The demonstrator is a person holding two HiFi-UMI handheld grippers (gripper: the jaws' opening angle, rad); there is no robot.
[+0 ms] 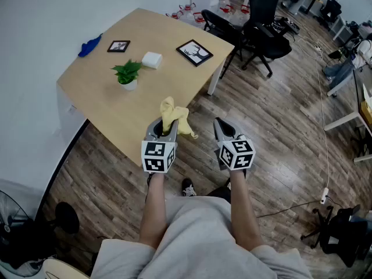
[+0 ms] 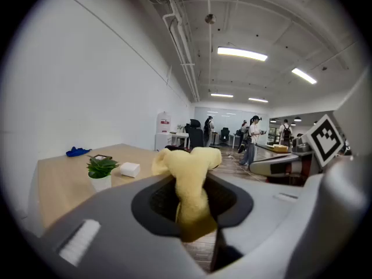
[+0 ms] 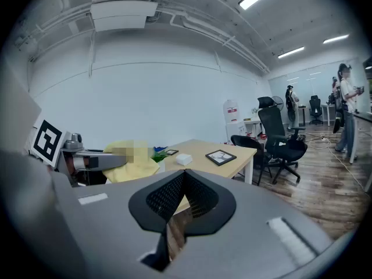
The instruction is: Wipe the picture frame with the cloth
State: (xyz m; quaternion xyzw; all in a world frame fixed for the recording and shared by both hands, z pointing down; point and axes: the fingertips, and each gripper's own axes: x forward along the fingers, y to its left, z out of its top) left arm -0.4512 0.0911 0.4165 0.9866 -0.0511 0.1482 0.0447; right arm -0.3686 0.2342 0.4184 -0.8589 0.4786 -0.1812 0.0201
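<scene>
My left gripper (image 1: 164, 128) is shut on a yellow cloth (image 1: 174, 115), which bunches up between its jaws (image 2: 189, 185) just off the table's near edge. My right gripper (image 1: 223, 129) hangs beside it over the floor, shut with nothing in it (image 3: 181, 197). A larger black picture frame (image 1: 195, 52) lies flat on the wooden table (image 1: 116, 118) near its right corner, also in the right gripper view (image 3: 221, 156). A smaller black frame (image 1: 118, 46) lies at the far left of the table. Both grippers are well short of the frames.
A small potted plant (image 1: 127, 74) and a white block (image 1: 151, 59) stand mid-table; a blue cloth (image 1: 89, 46) lies at the far-left edge. Black office chairs (image 1: 256, 22) stand past the table's right end. People stand far off in the room (image 2: 253, 138).
</scene>
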